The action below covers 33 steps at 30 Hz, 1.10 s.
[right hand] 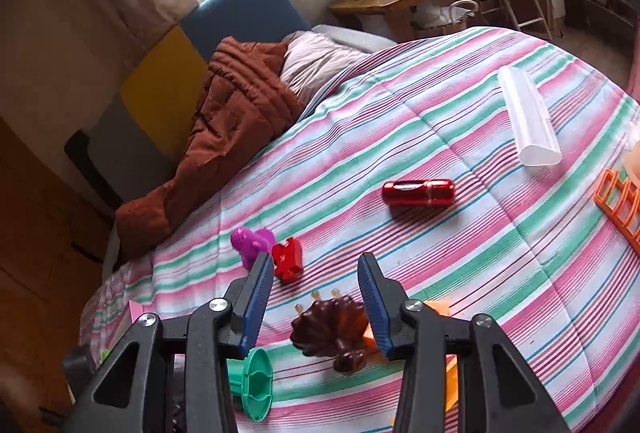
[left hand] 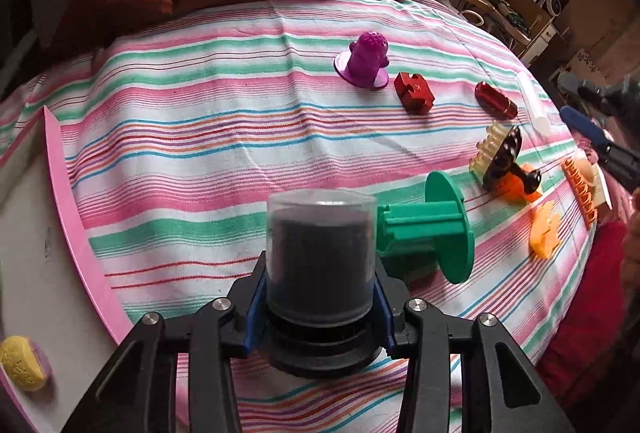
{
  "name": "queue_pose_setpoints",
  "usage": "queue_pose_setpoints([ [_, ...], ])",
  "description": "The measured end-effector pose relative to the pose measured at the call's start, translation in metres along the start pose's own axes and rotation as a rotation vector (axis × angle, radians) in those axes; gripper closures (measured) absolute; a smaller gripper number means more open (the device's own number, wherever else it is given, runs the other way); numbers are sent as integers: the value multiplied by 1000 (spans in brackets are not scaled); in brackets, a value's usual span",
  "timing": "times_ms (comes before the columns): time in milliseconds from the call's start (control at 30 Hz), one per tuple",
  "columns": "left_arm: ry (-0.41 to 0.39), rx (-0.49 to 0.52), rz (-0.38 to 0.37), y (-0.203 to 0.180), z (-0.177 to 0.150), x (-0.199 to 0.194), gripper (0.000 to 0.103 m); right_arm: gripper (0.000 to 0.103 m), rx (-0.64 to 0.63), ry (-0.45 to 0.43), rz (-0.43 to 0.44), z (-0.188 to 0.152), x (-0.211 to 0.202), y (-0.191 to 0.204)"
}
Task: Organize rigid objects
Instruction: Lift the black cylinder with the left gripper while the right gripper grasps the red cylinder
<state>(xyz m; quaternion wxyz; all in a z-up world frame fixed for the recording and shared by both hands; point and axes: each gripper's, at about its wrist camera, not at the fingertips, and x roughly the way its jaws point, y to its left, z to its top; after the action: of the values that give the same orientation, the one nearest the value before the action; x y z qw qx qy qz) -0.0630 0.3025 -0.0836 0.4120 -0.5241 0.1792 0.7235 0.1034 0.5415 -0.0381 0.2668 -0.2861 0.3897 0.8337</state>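
The left gripper [left hand: 320, 297] is seen clamped on a clear-lidded cylindrical container [left hand: 320, 257] with dark contents and a black base, the blue pads [left hand: 256, 309] pressed against its lower sides; the container is held upright just above the striped bedspread [left hand: 192, 137]. Just behind and right of it, a green spool [left hand: 436, 229] is laid on its side. To the left, a white tray with a pink rim [left hand: 60, 177] is set on the bed, and a yellow and purple rounded piece [left hand: 22, 363] is lodged in its near corner. Farther out, a purple figure on a disc [left hand: 366, 59] is stood upright, with a red puzzle-shaped block [left hand: 414, 91] just beside it and a red capsule [left hand: 496, 99] farther right. A dark brown stamp-like piece [left hand: 506, 163] is tilted against pale and orange plastic parts. The right gripper [right hand: 316, 297] is held spread wide, nothing between its blue pads [right hand: 258, 297], and is hovered over the dark brown piece [right hand: 332, 329], which is seen between the fingers. In that view the red capsule [right hand: 418, 192] lies well ahead, a translucent white tube [right hand: 526, 117] beyond it, and an orange rack [right hand: 618, 213] at the right edge. A brown quilt [right hand: 232, 137] is bunched at the head of the bed.
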Motion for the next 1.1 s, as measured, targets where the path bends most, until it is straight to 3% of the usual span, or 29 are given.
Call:
queue_pose_setpoints([
  [133,-40,50,50,-8,-7,2,58,59,139,-21,-7,10,-5,-32],
  [333,-80,47,52,-5,-16,1,58,59,320,-42,-21,13,-8,-71],
  [500,-91,38,61,-7,-17,2,58,56,397,1,-54,9,4,-85],
  [667,-91,6,32,-3,-16,2,58,46,278,62,-160,11,22,-71],
  [733,-96,4,22,-2,-18,1,58,30,197,81,-173,20,32,-62],
  [800,-102,10,18,-2,-19,1,58,23,122,102,-187,32,44,-55],
  [900,-104,0,5,0,-18,1,58,18,63,137,-236,50,65,-49],
  [1100,-109,-34,-27,6,-18,1,58,17,48,207,-359,64,109,-49],
])
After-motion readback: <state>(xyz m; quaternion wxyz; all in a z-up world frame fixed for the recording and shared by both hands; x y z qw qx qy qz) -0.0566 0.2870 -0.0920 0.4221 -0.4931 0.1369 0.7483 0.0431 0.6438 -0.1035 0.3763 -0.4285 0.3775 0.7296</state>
